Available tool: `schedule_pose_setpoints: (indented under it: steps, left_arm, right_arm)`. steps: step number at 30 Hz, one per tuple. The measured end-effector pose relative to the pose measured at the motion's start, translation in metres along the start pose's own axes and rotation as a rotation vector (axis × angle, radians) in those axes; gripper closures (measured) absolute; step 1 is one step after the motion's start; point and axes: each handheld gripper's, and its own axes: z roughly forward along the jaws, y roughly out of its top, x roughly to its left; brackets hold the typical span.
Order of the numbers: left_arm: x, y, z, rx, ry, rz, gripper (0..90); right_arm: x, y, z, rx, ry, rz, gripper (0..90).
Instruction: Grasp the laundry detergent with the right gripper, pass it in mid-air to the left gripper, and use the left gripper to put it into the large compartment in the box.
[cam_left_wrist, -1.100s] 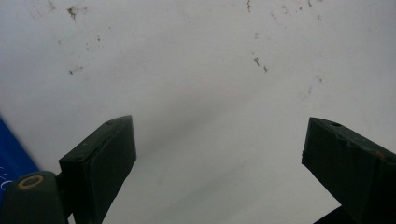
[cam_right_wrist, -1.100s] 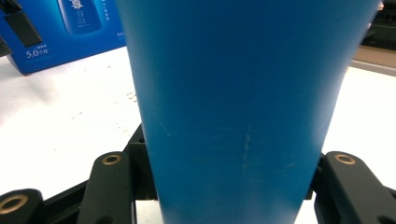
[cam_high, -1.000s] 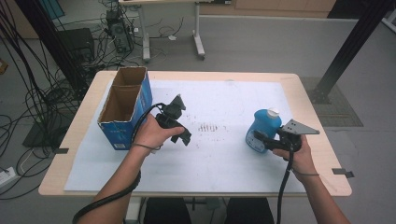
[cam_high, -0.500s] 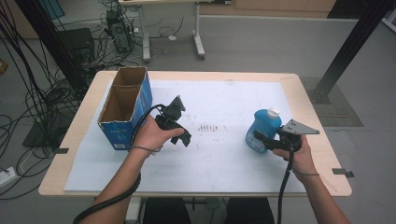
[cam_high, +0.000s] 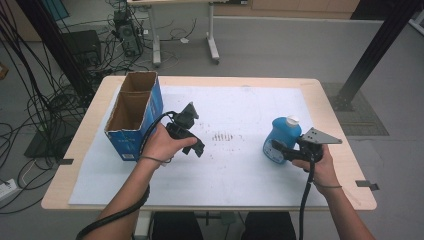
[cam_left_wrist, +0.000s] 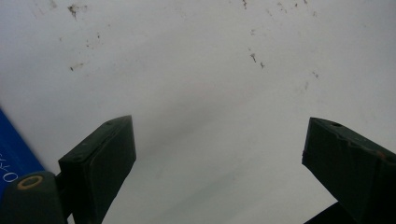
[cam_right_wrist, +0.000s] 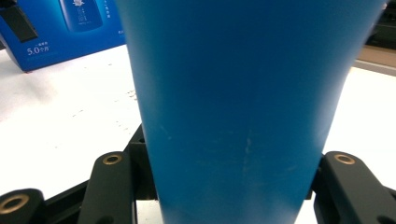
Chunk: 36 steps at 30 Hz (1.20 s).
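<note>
Blue bottle (cam_high: 282, 138) stands upright between the right tool's (cam_high: 276, 149) jaws, clamped at its lower body, exactly as a second ago; nothing has shifted. Left tool (cam_high: 192, 131), jaws apart and empty, hovers beside the cardboard box (cam_high: 131, 120). Lifting the bottle toward the box probably follows.

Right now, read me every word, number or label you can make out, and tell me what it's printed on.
"5.0" followed by small characters too blurred to read: on the blue cardboard box.
Picture label on that box: too blurred to read.
White print on the box edge in the left gripper view: cut off, unreadable.
Blue bottle: no readable text.
</note>
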Motion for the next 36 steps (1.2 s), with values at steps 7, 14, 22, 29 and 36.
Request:
schedule_pose_setpoints:
  steps: [7,14,22,29,36]
  left_arm:
    - [0.000,0.000,-0.002,-0.007,-0.002,0.015,10.3]
    - [0.003,-0.001,-0.005,-0.006,-0.005,0.031,9.7]
    - [0.007,0.000,-0.016,-0.018,-0.006,0.056,9.8]
    - [0.008,0.001,-0.032,-0.035,0.000,0.075,9.9]
    - [0.005,0.002,-0.048,-0.049,0.008,0.109,9.8]
  right_arm:
    - [0.000,-0.001,0.000,-0.006,0.001,0.000,44.4]
    - [-0.002,0.002,0.000,0.012,0.010,0.002,44.6]
    - [-0.006,0.005,0.000,0.032,0.026,0.021,44.9]
    - [-0.009,0.011,-0.001,0.063,0.048,0.031,45.0]
    - [-0.010,0.019,-0.004,0.061,0.066,0.022,45.1]
